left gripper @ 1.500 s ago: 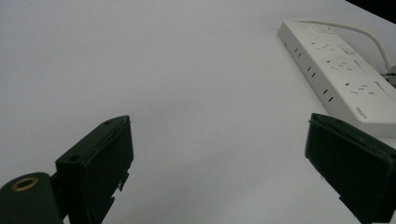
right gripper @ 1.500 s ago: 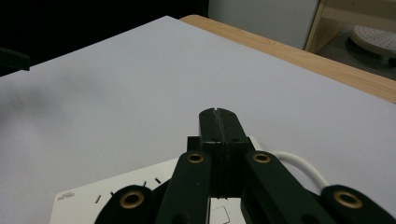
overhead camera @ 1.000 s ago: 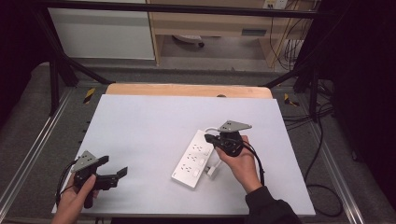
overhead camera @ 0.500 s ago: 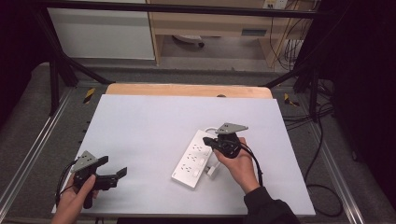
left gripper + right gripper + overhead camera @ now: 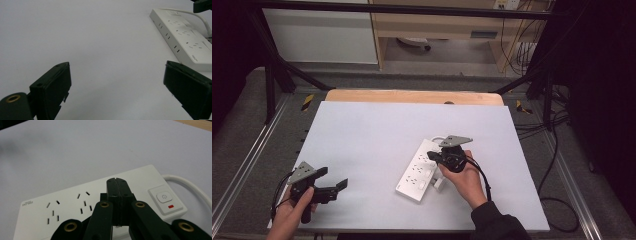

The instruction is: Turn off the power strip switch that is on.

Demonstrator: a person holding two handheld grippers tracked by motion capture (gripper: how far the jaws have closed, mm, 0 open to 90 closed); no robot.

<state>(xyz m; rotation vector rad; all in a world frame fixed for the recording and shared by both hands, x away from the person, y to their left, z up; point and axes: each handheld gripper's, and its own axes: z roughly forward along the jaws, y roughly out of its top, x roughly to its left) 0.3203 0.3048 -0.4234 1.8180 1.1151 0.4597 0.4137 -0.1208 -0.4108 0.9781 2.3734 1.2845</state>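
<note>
A white power strip (image 5: pixel 417 172) lies diagonally on the white table (image 5: pixel 377 130). Over its far half hangs my right gripper (image 5: pixel 432 156), jaws shut with nothing between them. In the right gripper view the shut tips (image 5: pixel 116 182) sit above the strip (image 5: pixel 62 205), between its sockets and the power switch (image 5: pixel 163 197) with its red mark. My left gripper (image 5: pixel 334 187) is held near the table's front left corner, open and empty, well apart from the strip. The left gripper view has the open gripper (image 5: pixel 117 82) over bare table, with the strip (image 5: pixel 185 42) at the upper right.
The strip's white cable (image 5: pixel 186 183) curves off its switch end and loops back under the right hand (image 5: pixel 464 182). A wooden edge (image 5: pixel 412 96) runs along the table's far side. Metal rails (image 5: pixel 242 165) flank the table, and black cables (image 5: pixel 557 200) trail on the floor at right.
My right gripper has drifted slightly nearer the person, staying over the strip. The left gripper has barely moved.
</note>
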